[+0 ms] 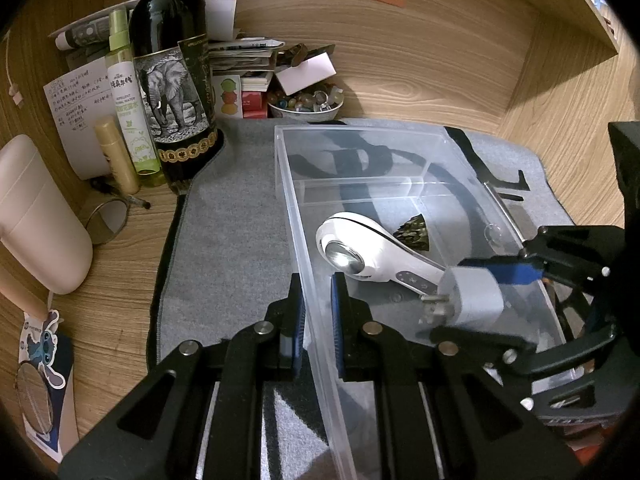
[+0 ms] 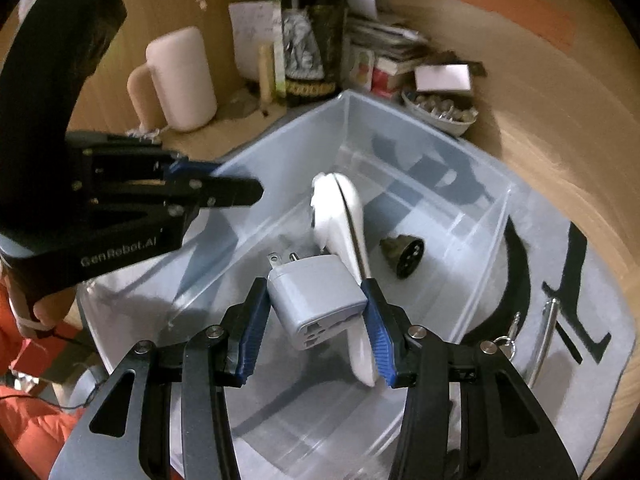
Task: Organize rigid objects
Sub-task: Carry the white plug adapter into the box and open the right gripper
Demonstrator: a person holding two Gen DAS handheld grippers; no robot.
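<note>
Fingers of the right gripper (image 2: 316, 320) pinch a grey plug adapter (image 2: 316, 300) by its two sides, its metal prongs pointing away from the camera, held above the floor of a clear bin (image 2: 432, 148). In the left wrist view the same adapter (image 1: 472, 300) hangs over the bin's near compartment, blue pads on either side of it. Fingers of the left gripper (image 1: 316, 312) are pressed onto the bin's left wall (image 1: 296, 208), one pad outside and one inside. Its black body, seen from the right wrist camera (image 2: 224, 192), reads "GenRobot.AI".

Inside the bin, just beyond the adapter, lies a white handheld device (image 1: 360, 248) with a shiny round head, and beside it a small dark ridged cone (image 1: 412, 232). The bin sits on a grey mat (image 1: 224, 216) over a wood-grain counter (image 1: 120, 300).

At the back corner stands a dark bottle (image 1: 172, 80) with an elephant label, next to a green spray bottle (image 1: 128, 100) marked "REPELLENT FLORAL WATER". A bowl of beads (image 1: 306, 104), stacked papers (image 1: 240, 56) and a handwritten note (image 1: 76, 96), too small to read, crowd the same corner. A pink mug (image 1: 40, 216) rests at the left.
</note>
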